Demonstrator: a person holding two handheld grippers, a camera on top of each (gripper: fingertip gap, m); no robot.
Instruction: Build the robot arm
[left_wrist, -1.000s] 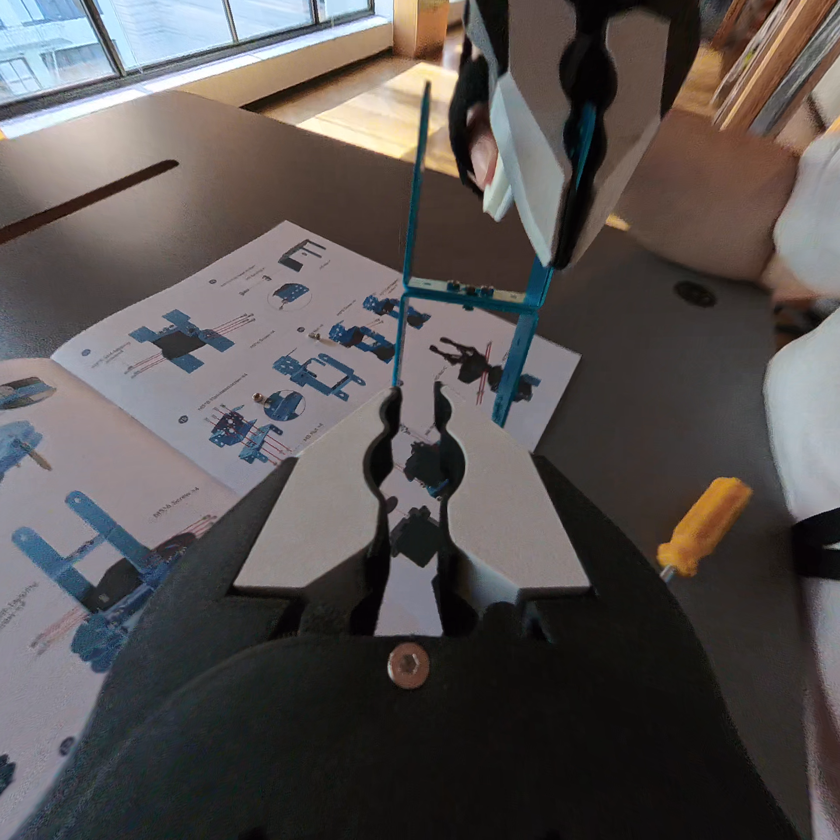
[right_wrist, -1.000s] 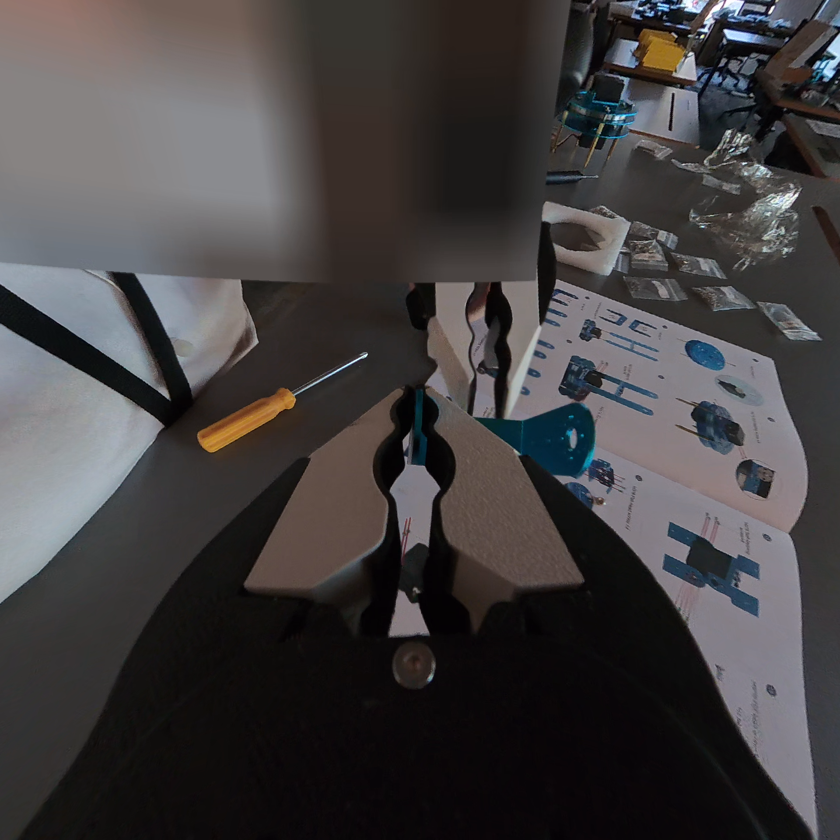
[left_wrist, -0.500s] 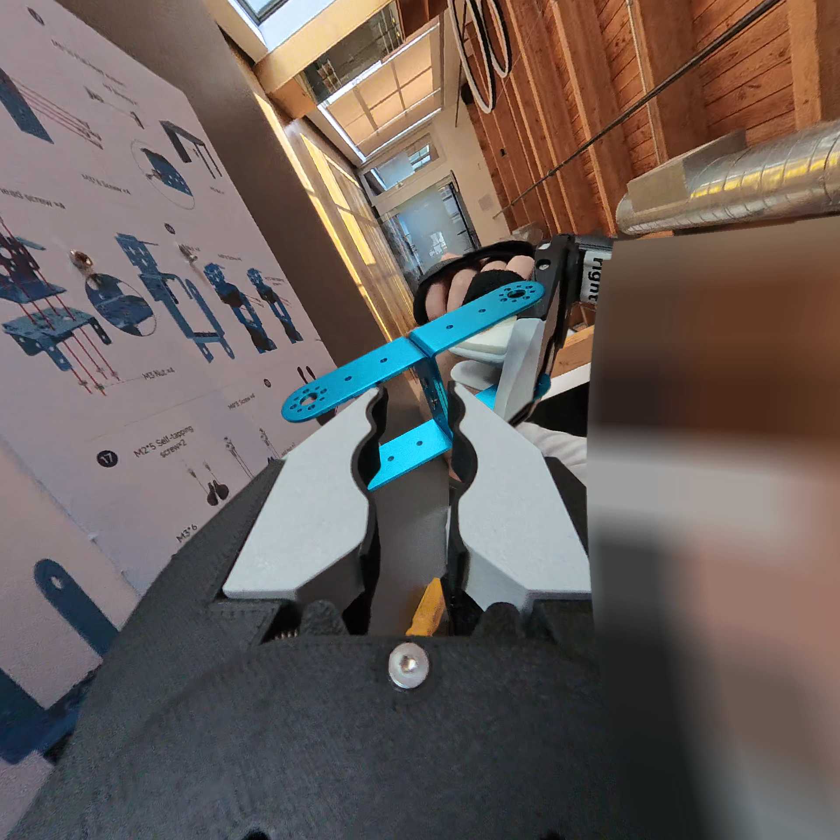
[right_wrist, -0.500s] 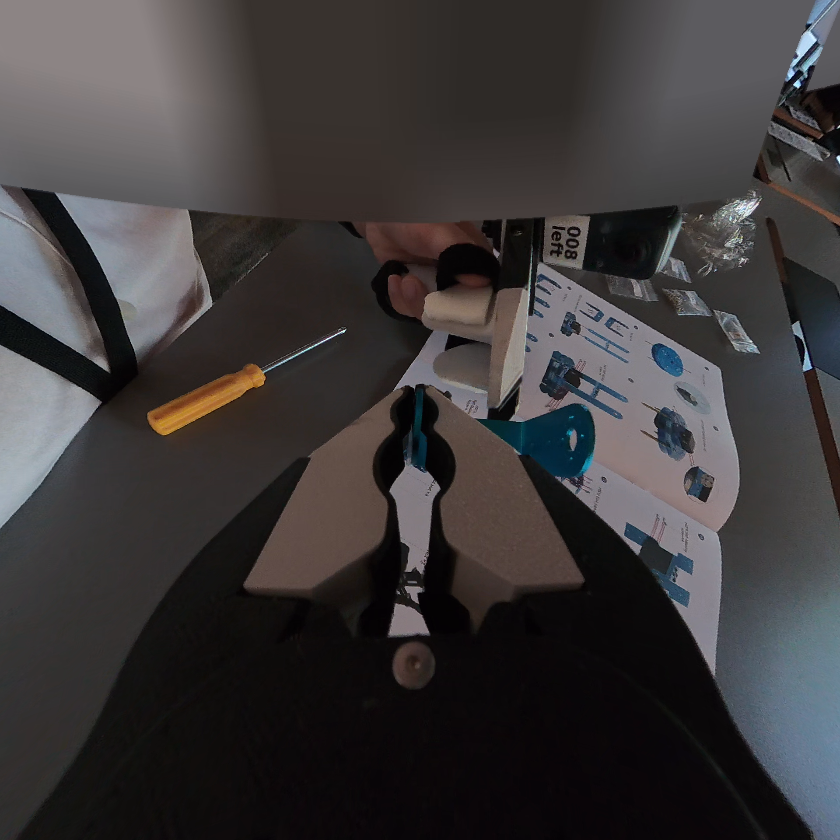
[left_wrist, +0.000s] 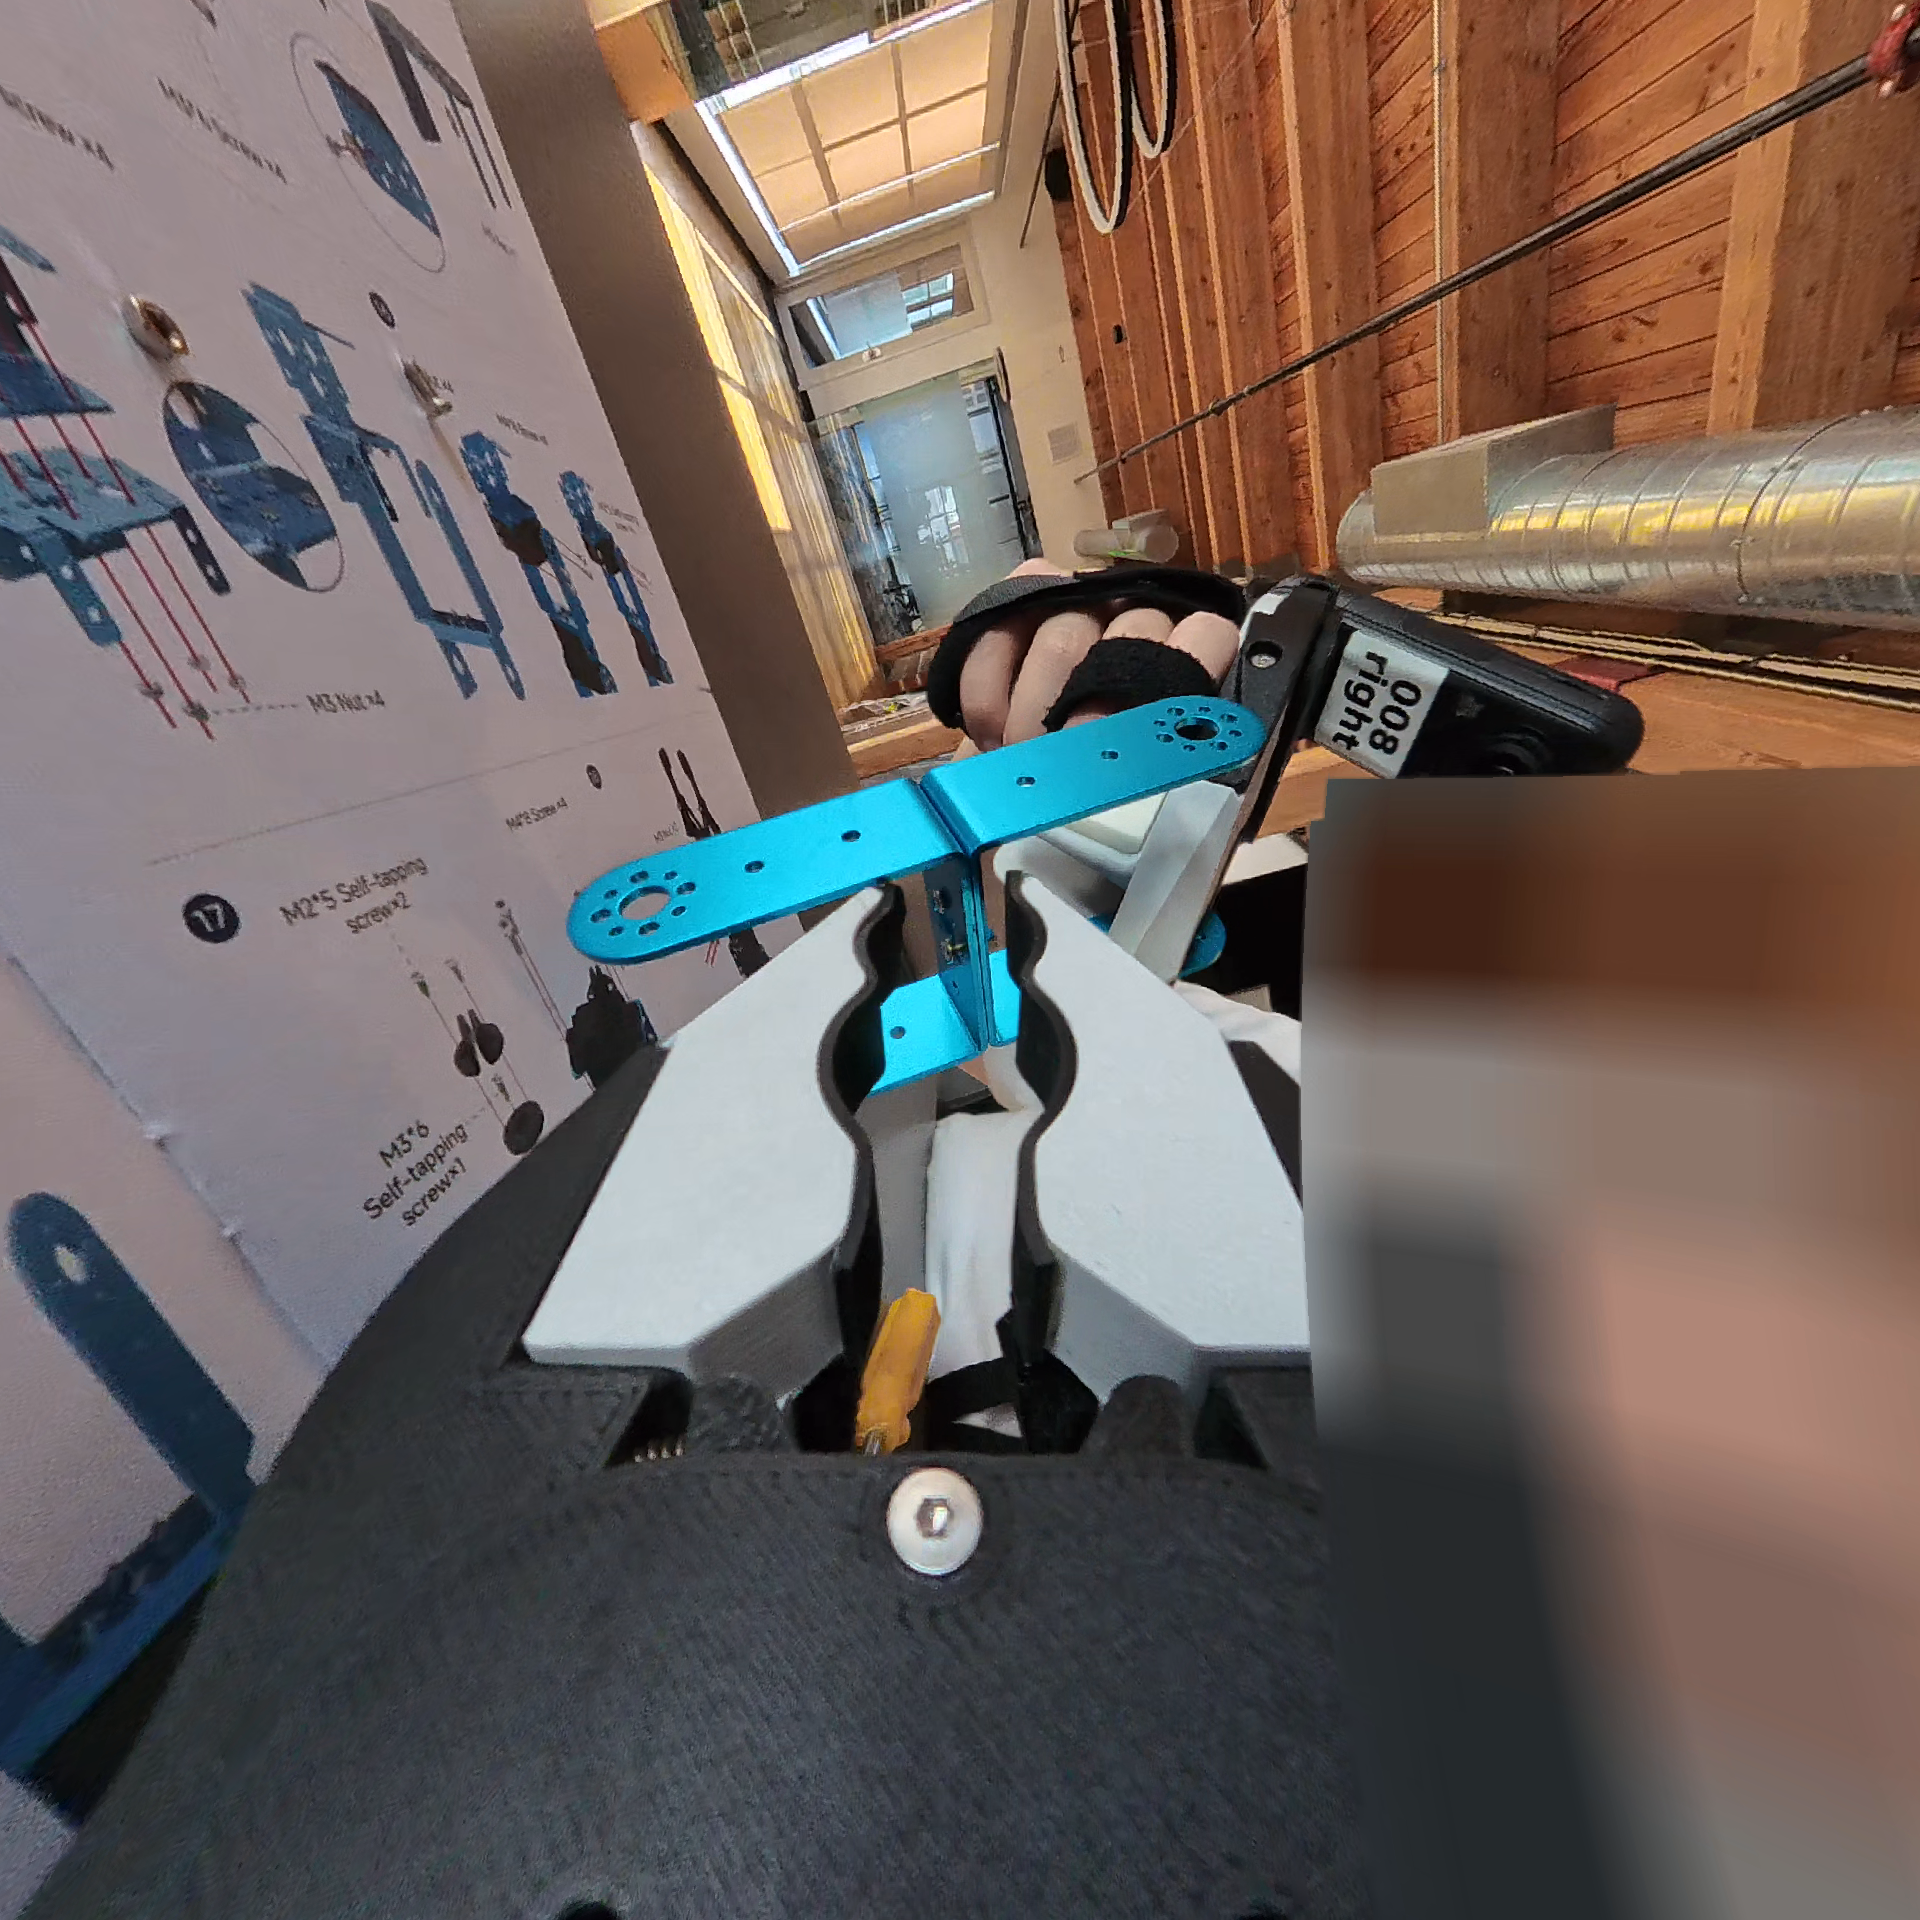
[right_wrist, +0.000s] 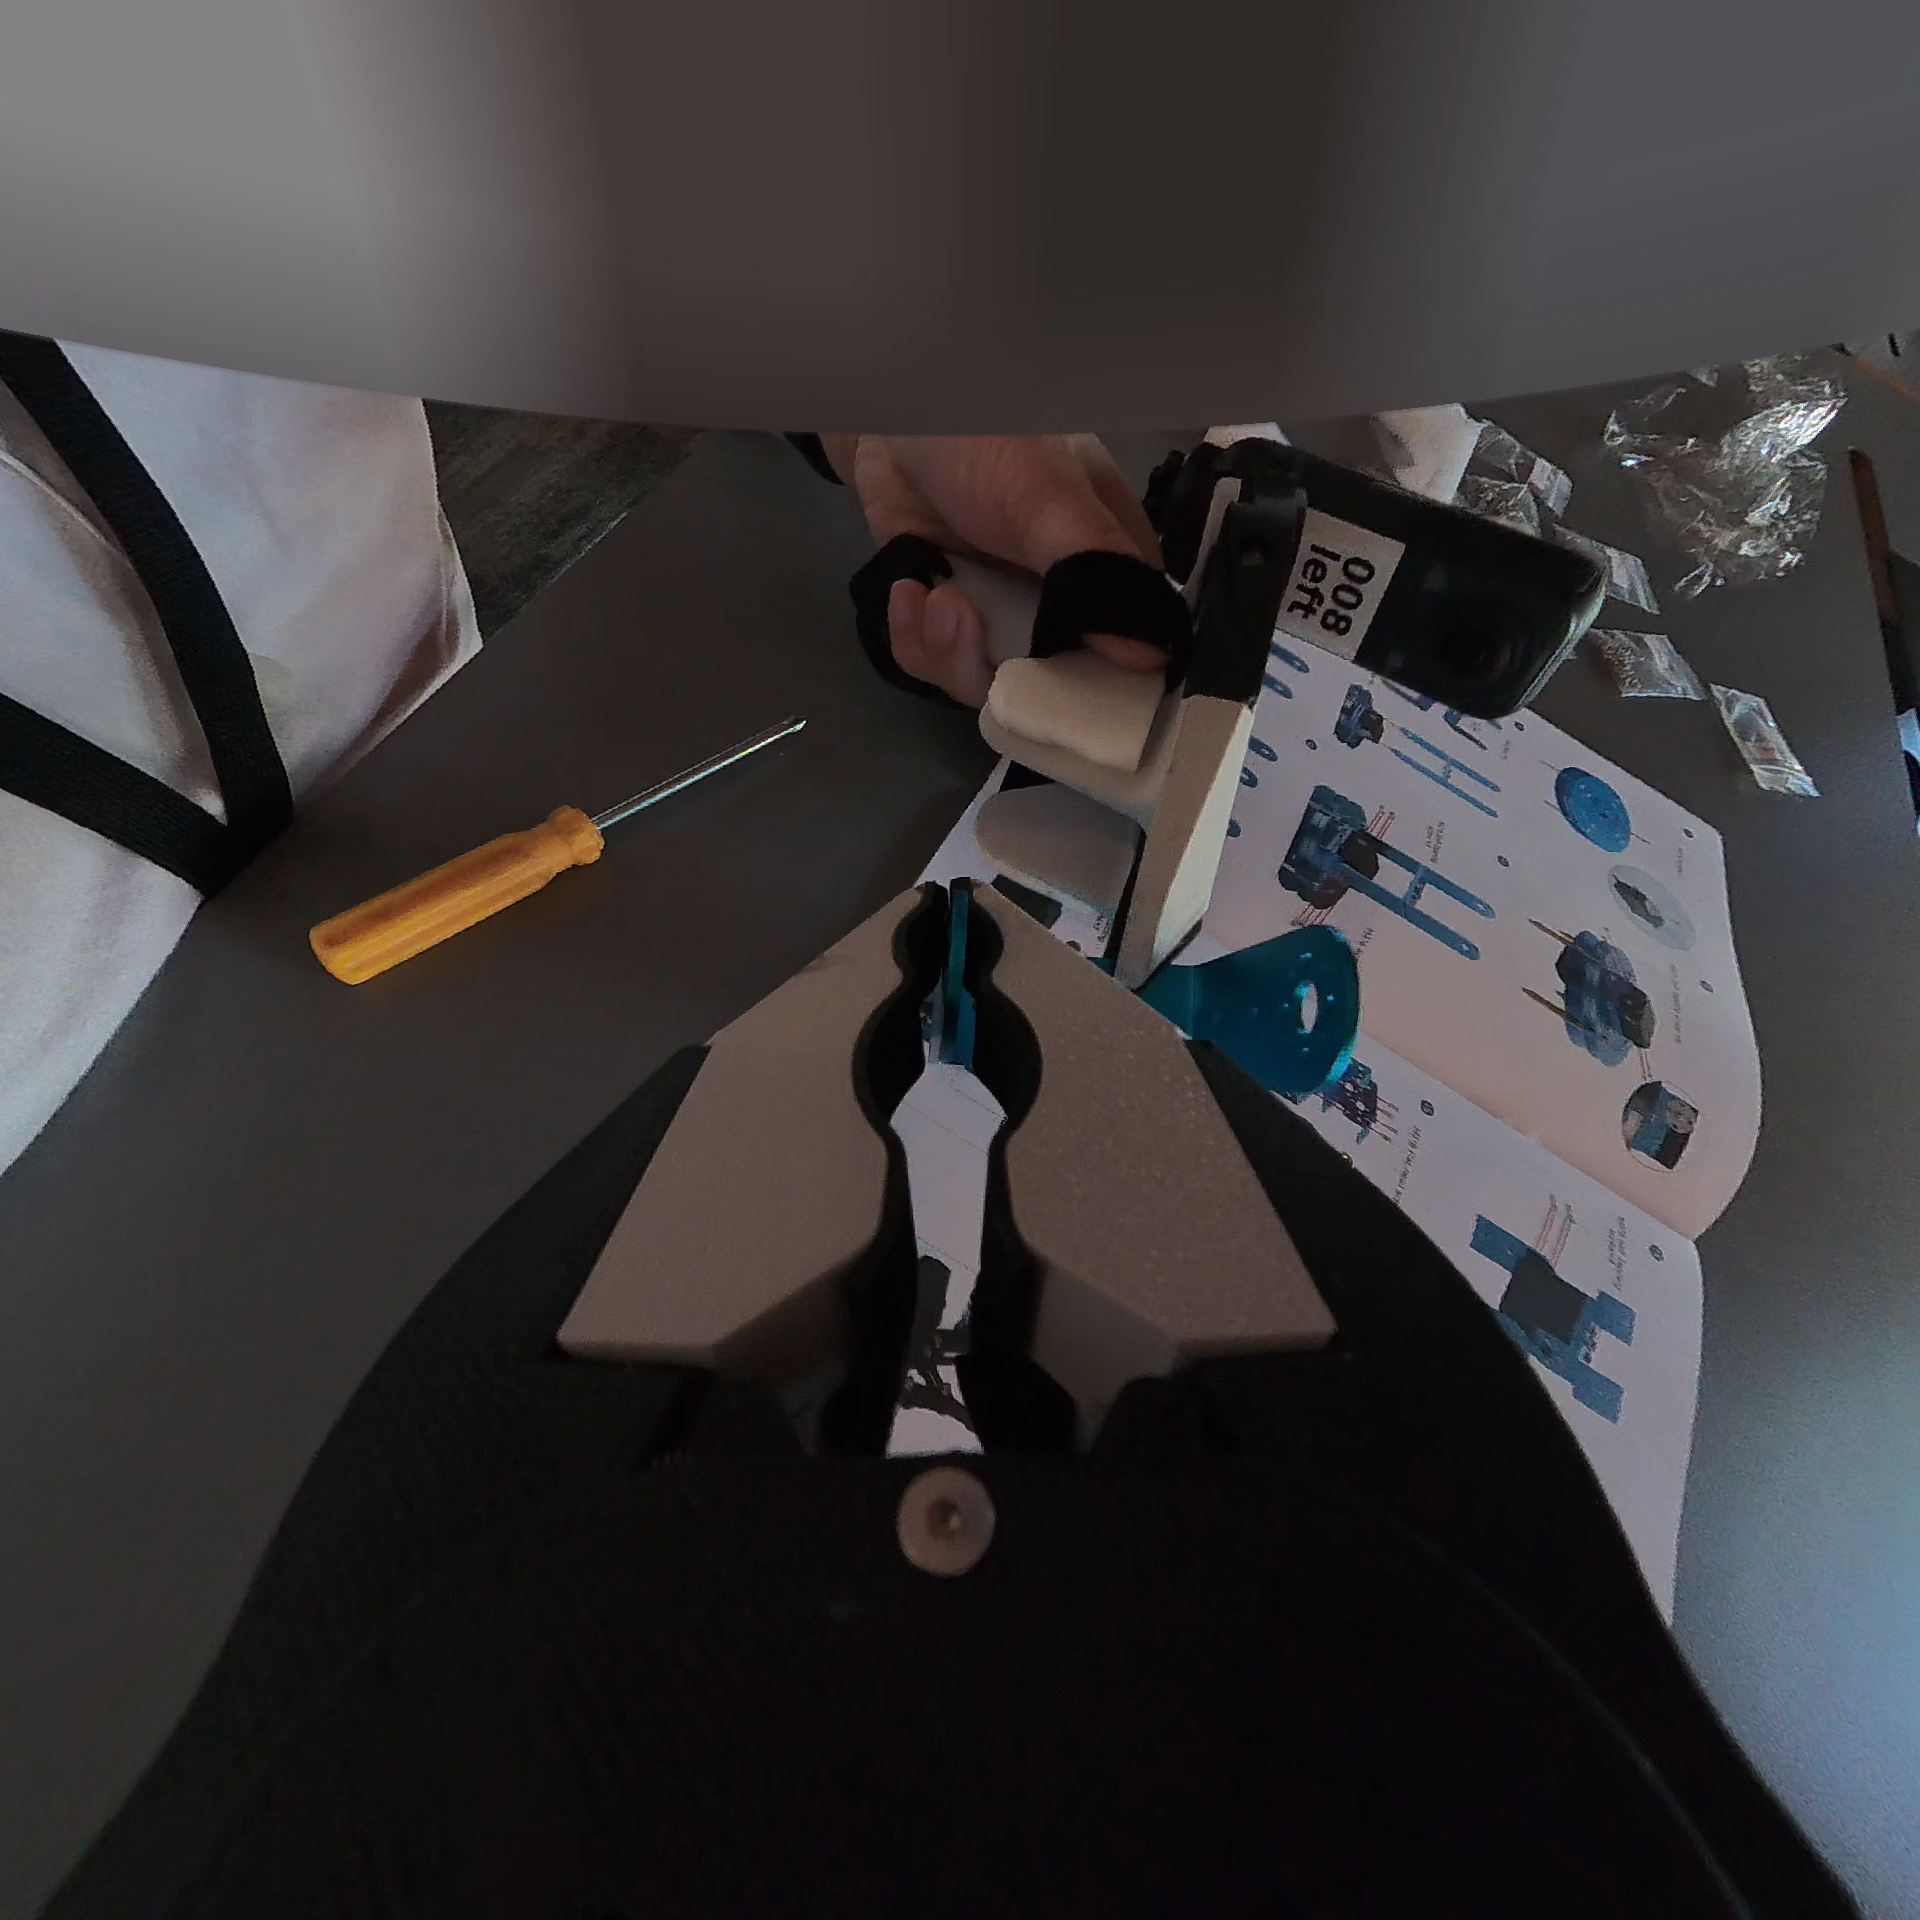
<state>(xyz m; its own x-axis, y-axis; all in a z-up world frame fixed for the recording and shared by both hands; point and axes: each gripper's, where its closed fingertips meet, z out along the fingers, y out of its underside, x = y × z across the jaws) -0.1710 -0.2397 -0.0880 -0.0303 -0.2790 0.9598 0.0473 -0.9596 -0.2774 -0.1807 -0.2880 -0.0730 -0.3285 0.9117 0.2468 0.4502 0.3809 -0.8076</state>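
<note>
A blue metal bracket (left_wrist: 831, 852) with long holed arms and a cross plate is held in the air above an open instruction booklet (left_wrist: 260, 727). My right gripper (right_wrist: 961, 904) is shut on one arm of the bracket (right_wrist: 1278, 997), which I see edge-on between its tips. My left gripper (left_wrist: 951, 894) straddles the cross plate with its jaws a little apart. The plate lies near the right finger, with a slim gap on the left. In the right wrist view the left gripper (right_wrist: 1138, 956) points down onto the bracket. The right gripper also shows in the left wrist view (left_wrist: 1174, 883).
A yellow-handled screwdriver (right_wrist: 457, 894) lies on the grey table (right_wrist: 312, 1143) left of the booklet (right_wrist: 1558, 935). Small bags of parts (right_wrist: 1756, 727) and crumpled plastic (right_wrist: 1735, 468) lie at the far right. A person in white clothing (right_wrist: 156, 675) is close at the left. My hands' fingertips stand some 5 centimeters from each other.
My left gripper swung from facing the table to facing up along the bracket and moved around its cross plate. Its jaws have narrowed over the last half second. My right gripper kept its hold.
</note>
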